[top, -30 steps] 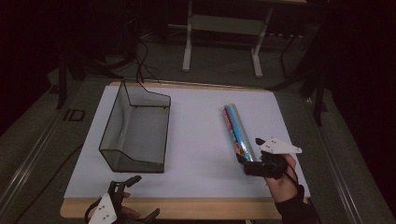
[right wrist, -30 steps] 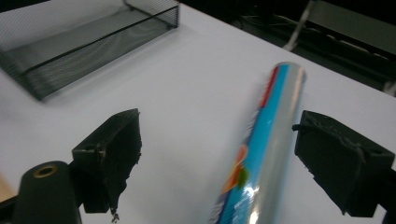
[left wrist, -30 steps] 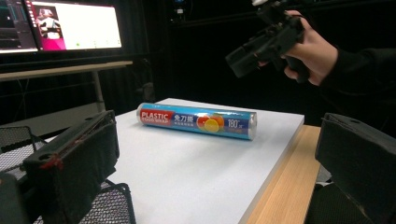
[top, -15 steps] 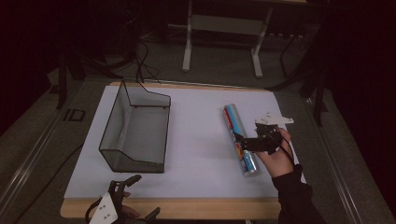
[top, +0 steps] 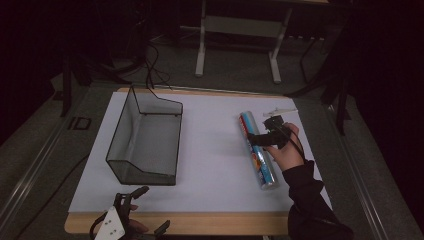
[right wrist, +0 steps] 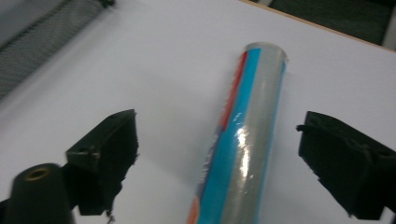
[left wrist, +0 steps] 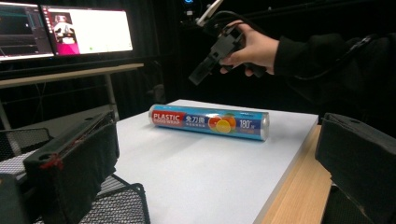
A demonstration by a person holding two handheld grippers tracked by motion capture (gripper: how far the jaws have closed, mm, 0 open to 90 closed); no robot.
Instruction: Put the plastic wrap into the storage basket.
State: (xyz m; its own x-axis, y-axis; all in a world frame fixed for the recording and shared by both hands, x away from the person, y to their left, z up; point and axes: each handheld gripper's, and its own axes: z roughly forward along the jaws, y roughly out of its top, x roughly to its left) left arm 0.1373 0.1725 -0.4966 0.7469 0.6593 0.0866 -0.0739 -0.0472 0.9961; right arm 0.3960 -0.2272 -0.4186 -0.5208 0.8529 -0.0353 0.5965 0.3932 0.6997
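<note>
Right gripper view: right tool (right wrist: 215, 154) hovers with jaws spread, straddling the plastic wrap roll (right wrist: 247, 140) lying on the tabletop (right wrist: 154, 60). Recommended: centre the roll between both jaws, descend, then clamp.

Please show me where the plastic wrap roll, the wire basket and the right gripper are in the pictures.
plastic wrap roll (top: 258, 150): high view, middle of the roll's wrapper.
wire basket (top: 143, 137): high view, bare mesh floor of the basket.
right gripper (right wrist: 217, 154): right gripper view, midway between its two open jaws, over the roll.
</note>
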